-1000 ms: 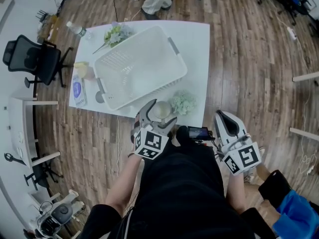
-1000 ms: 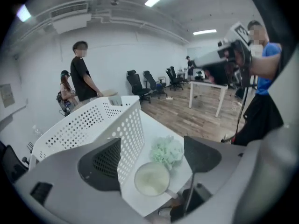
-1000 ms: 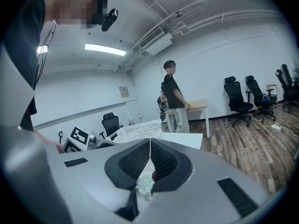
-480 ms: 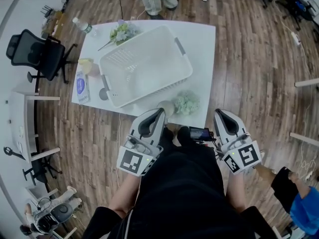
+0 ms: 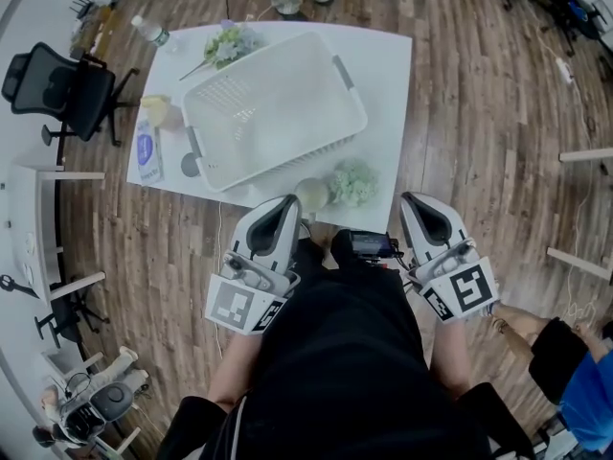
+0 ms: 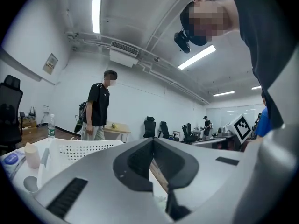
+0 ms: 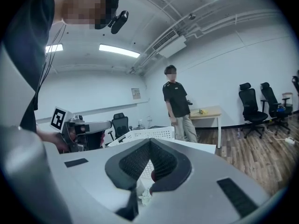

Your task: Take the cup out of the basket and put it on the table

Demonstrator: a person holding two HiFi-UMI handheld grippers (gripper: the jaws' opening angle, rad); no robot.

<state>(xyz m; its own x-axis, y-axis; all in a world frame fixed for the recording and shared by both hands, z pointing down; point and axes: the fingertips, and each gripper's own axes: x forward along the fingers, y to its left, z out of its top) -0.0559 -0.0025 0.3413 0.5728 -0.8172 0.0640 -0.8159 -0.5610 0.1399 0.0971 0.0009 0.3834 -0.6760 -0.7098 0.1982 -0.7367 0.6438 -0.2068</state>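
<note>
The cream cup stands on the white table, near its front edge and outside the white basket. My left gripper hovers just short of the cup, its jaws shut and empty. In the left gripper view the left gripper points level over the basket, and the cup is hidden behind its jaws. My right gripper is held off the table's front right, also shut with nothing in it. In the right gripper view the right gripper faces the basket.
A green flower bunch lies right of the cup. A bottle, a flower sprig, a small jar and a blue-white pack line the table's left side. An office chair stands left; a person stands beyond the table.
The left gripper's jaws, open around the cup a second ago, have shut empty and the gripper has drawn back and risen. The cup stays on the table. The right gripper barely shifted.
</note>
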